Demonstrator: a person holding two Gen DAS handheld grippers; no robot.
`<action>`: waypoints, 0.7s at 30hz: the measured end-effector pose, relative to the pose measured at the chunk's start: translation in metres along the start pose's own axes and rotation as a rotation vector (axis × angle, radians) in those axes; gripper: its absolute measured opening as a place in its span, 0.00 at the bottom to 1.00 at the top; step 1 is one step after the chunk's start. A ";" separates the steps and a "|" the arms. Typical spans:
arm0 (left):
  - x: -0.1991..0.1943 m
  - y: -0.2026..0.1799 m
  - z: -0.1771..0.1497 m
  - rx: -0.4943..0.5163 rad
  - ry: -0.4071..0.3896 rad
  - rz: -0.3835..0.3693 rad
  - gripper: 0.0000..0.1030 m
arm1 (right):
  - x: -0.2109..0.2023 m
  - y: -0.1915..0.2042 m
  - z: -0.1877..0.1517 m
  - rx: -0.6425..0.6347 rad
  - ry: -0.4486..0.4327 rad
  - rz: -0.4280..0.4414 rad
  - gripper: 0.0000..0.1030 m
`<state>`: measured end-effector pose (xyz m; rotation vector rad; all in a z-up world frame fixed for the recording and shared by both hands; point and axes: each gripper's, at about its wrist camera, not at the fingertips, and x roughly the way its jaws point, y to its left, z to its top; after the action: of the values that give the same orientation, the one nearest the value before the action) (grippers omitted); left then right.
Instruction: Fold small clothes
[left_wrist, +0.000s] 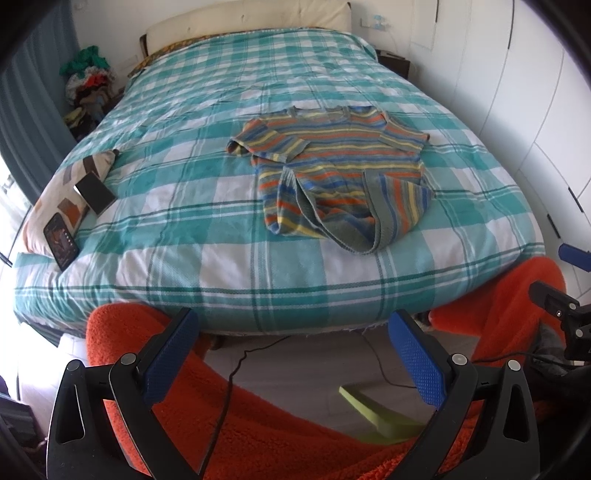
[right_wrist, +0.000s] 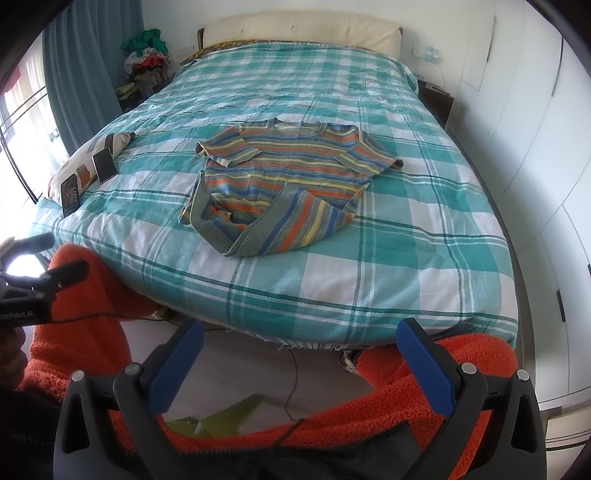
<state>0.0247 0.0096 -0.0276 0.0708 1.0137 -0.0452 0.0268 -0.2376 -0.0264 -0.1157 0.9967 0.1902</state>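
Hovering short of the bed (left_wrist: 229, 280), left gripper (left_wrist: 291, 354) and right gripper (right_wrist: 301, 363), jaws wide, empty. Lying rumpled mid-bed, striped sweater (right_wrist: 284, 184), hem flipped, awaiting flattening.

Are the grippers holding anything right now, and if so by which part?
Nothing is held. Left gripper and right gripper are open, short of the striped sweater.

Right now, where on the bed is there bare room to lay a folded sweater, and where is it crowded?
Bare checked bedspread lies right of the striped sweater, between it and the wardrobe side; also the wide band beyond its collar toward the headboard. The near-left corner is crowded: a patterned pillow carrying two phones.
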 end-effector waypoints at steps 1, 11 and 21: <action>0.001 0.000 0.000 -0.001 0.004 0.000 1.00 | 0.001 0.000 0.001 0.000 0.003 0.001 1.00; 0.005 -0.002 0.008 0.015 0.003 0.009 0.99 | 0.007 0.000 0.008 0.002 0.002 0.001 1.00; 0.014 0.004 0.018 -0.019 0.027 0.002 0.99 | 0.012 -0.010 0.016 0.042 -0.018 0.009 1.00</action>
<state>0.0473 0.0123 -0.0297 0.0552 1.0408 -0.0324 0.0483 -0.2433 -0.0280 -0.0715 0.9830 0.1782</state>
